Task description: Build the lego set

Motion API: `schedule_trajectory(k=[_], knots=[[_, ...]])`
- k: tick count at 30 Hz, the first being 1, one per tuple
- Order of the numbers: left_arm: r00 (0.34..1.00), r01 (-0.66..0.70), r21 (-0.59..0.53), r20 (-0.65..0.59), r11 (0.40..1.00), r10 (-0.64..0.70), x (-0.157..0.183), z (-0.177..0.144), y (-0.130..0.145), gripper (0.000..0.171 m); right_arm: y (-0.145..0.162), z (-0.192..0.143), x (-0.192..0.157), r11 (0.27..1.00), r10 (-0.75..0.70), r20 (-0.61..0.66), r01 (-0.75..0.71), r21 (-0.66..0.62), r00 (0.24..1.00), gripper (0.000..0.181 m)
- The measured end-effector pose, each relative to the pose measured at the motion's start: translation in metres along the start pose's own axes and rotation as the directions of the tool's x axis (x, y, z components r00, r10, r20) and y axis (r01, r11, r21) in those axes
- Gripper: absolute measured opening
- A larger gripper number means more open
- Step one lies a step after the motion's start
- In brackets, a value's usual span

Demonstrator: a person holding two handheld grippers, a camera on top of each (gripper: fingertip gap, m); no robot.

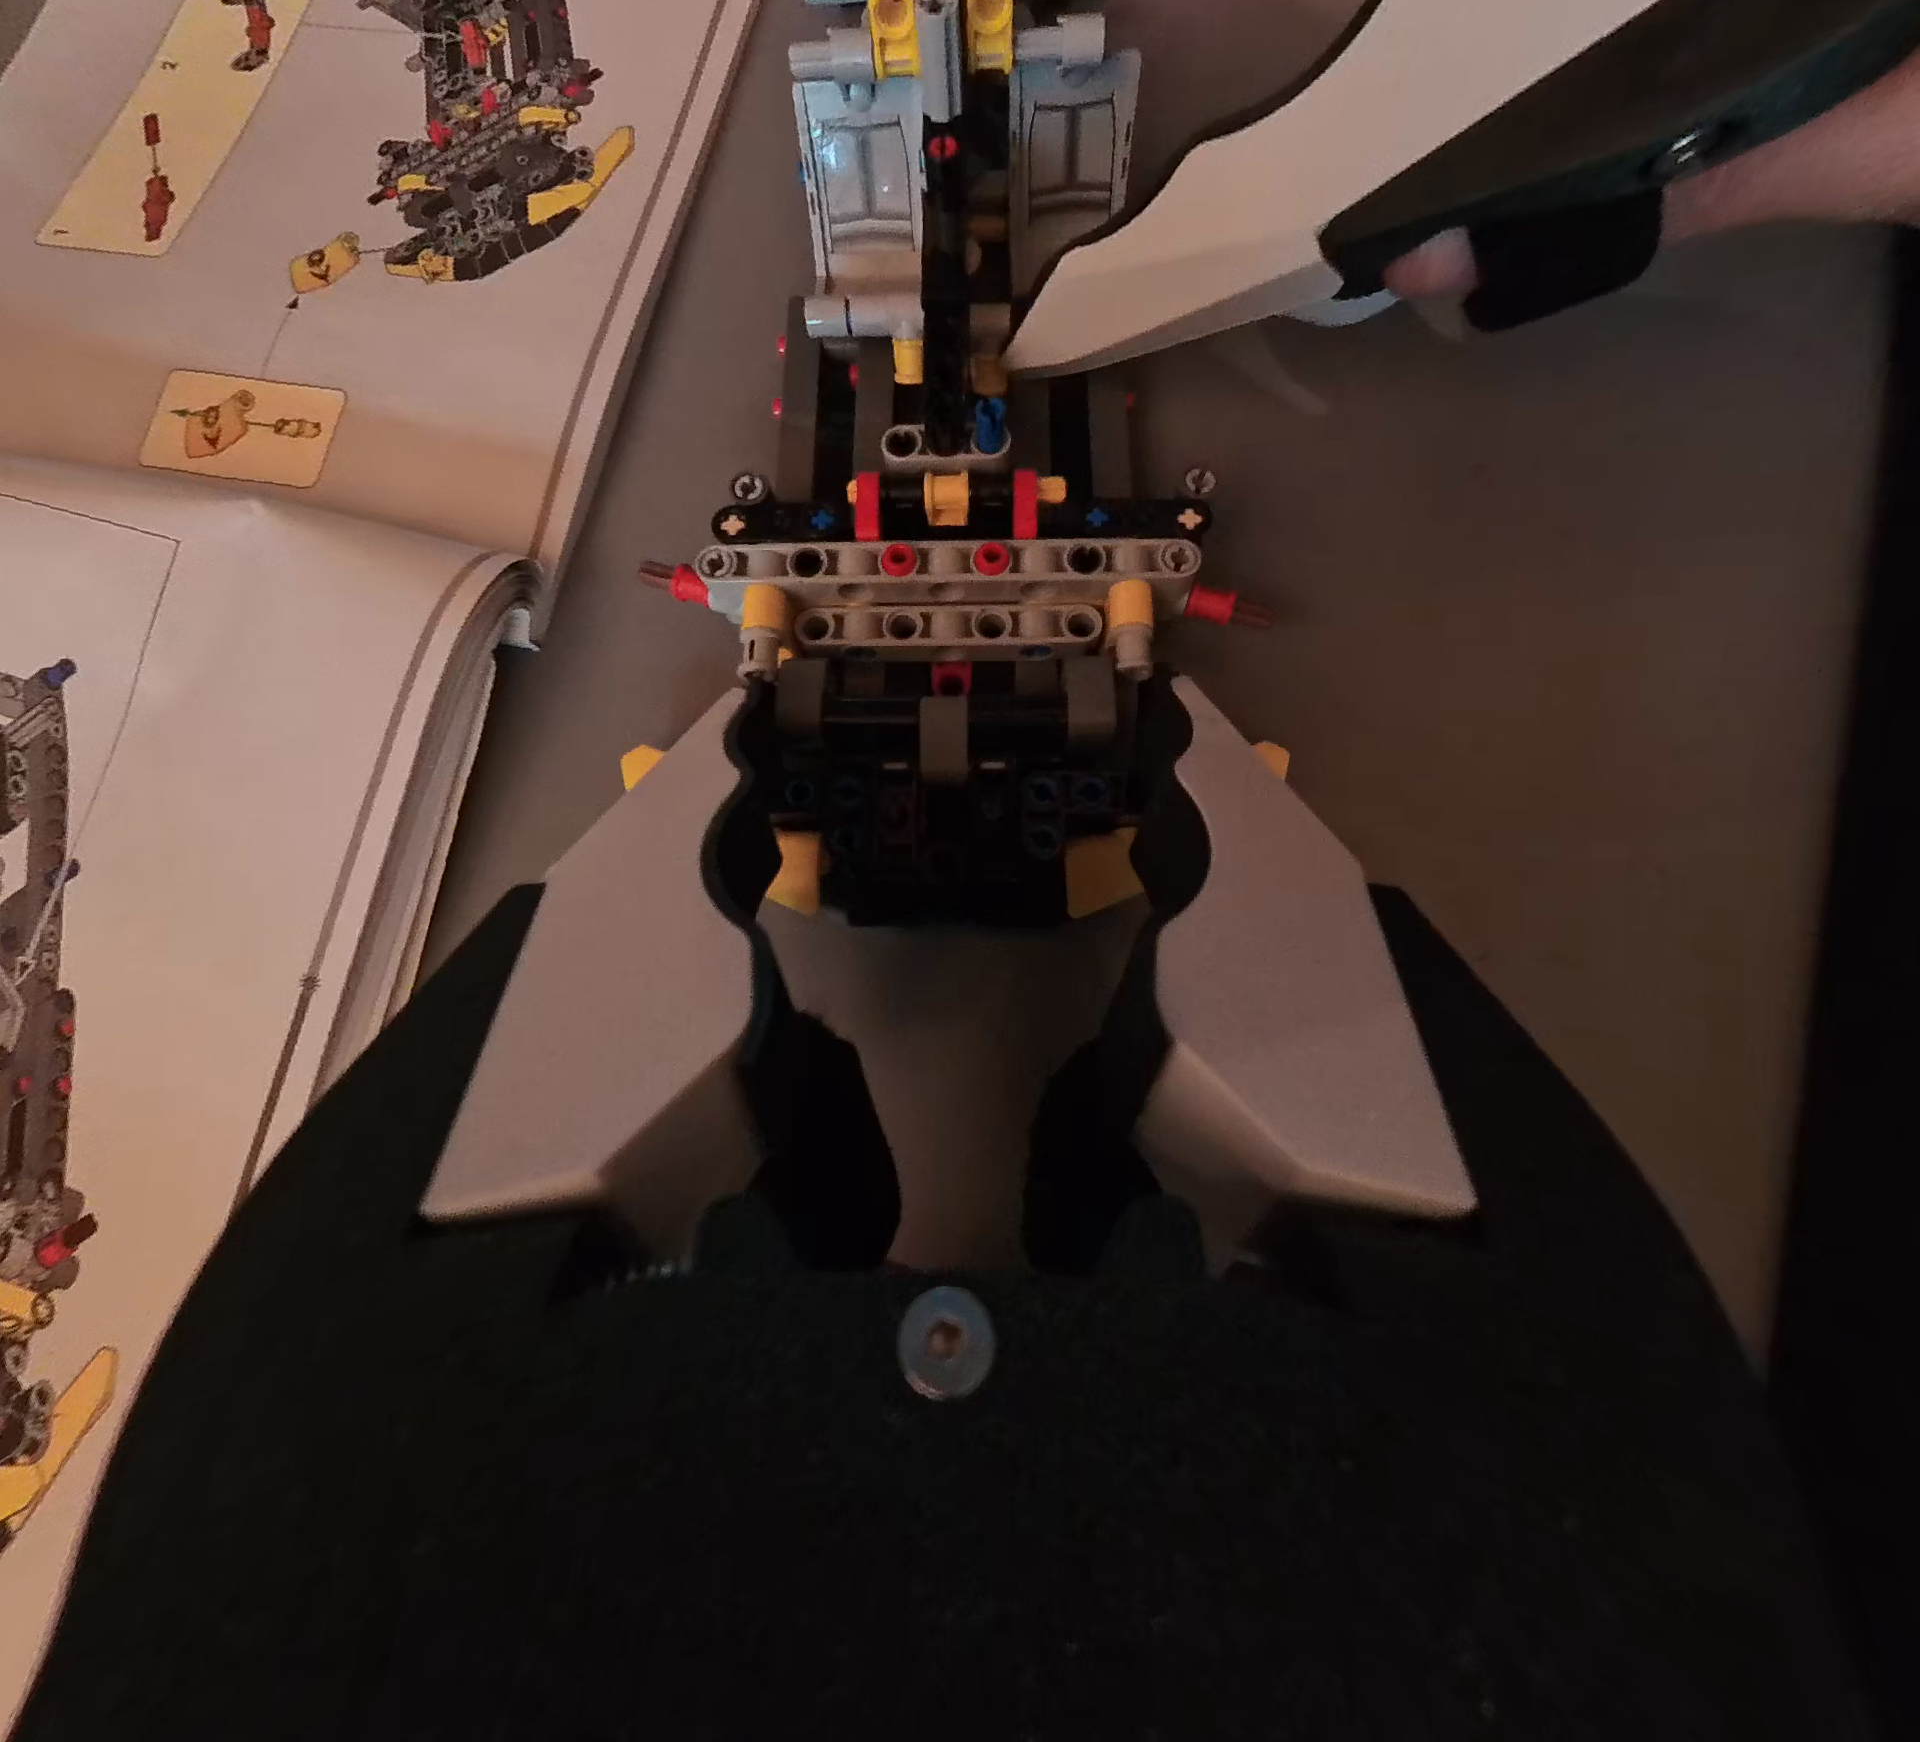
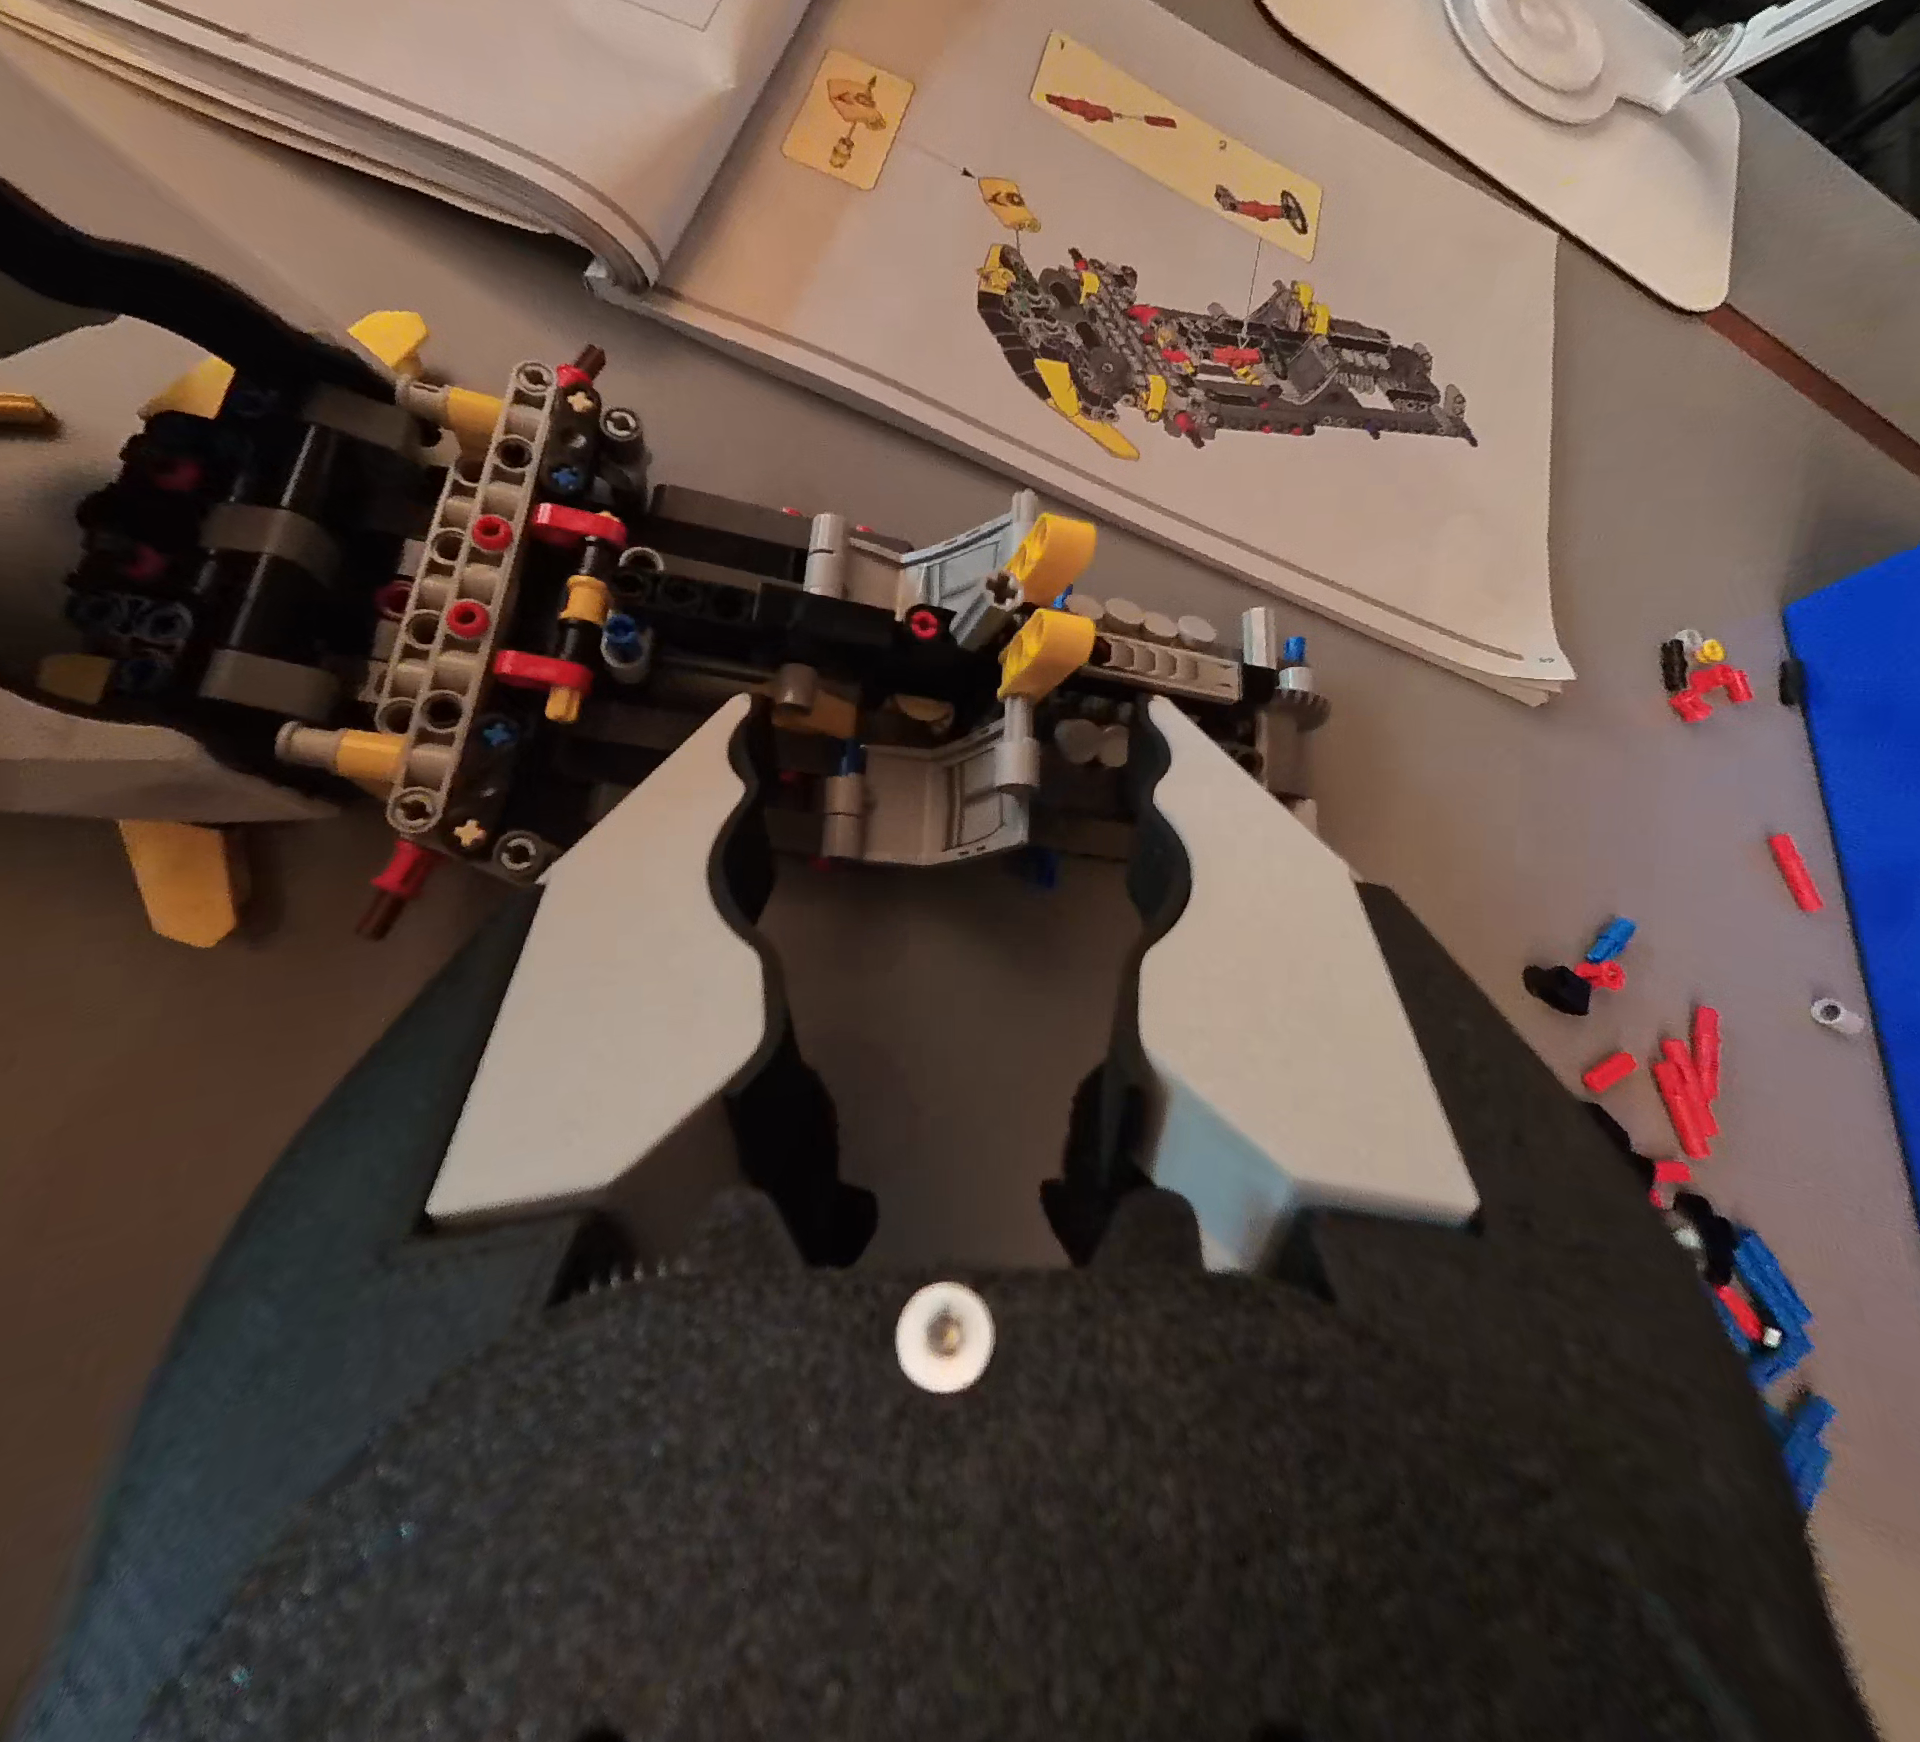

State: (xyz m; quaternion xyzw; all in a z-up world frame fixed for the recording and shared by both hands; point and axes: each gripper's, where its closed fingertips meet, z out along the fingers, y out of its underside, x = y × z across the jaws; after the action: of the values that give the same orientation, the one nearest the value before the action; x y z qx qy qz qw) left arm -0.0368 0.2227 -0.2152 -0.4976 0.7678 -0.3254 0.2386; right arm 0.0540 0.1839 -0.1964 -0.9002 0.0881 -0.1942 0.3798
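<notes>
A black, grey and yellow lego vehicle chassis (image 1: pixel 945 570) lies on the tan table, pointing away from me. My left gripper (image 1: pixel 951 726) is shut on its near black end, with a pad on each side. The chassis also shows in the right wrist view (image 2: pixel 499 549), with the left gripper's fingers (image 2: pixel 104 757) on its left end. My right gripper (image 2: pixel 945 716) is open. Its fingertips straddle the grey seat panels (image 2: pixel 935 799) under the yellow connectors (image 2: pixel 1049 591), coming in from the side. Its white fingers (image 1: pixel 1299 134) reach in from the right.
An open instruction booklet (image 2: pixel 1195 238) lies beyond the model and shows at the left of the left wrist view (image 1: pixel 416 134). Loose red, blue and black pieces (image 2: pixel 1683 1079) are scattered at the right beside a blue sheet (image 2: pixel 1860 809). A white stand base (image 2: pixel 1507 30) sits at the back right.
</notes>
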Motion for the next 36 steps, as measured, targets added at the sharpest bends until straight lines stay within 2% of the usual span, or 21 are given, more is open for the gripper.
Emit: schedule_trajectory(k=[4, 12, 22, 36], knots=[[1.0, 0.001, 0.0, -0.001, 1.0, -0.001, 0.0, 0.0, 0.0, 0.065, -0.0009, 0.0001, -0.0022, 1.0, 0.012, 0.01, -0.012, 0.011, 1.0, 0.071], [1.0, 0.0, 0.0, 0.001, 1.0, 0.0, -0.0002, 0.0, 0.0, 0.065, -0.0015, -0.0002, -0.0025, 1.0, 0.014, 0.007, -0.014, 0.019, 1.0, 0.06], [1.0, 0.0, 0.0, 0.001, 1.0, 0.0, -0.0002, -0.0001, -0.0001, 0.065, -0.0022, -0.0008, -0.0013, 0.999, 0.036, 0.024, -0.037, 0.033, 0.999, 0.057], [1.0, -0.001, 0.0, -0.003, 1.0, 0.001, -0.0001, 0.0, -0.0002, 0.066, -0.0019, -0.0039, -0.0042, 0.998, 0.036, 0.029, -0.037, 0.043, 0.999, 0.062]])
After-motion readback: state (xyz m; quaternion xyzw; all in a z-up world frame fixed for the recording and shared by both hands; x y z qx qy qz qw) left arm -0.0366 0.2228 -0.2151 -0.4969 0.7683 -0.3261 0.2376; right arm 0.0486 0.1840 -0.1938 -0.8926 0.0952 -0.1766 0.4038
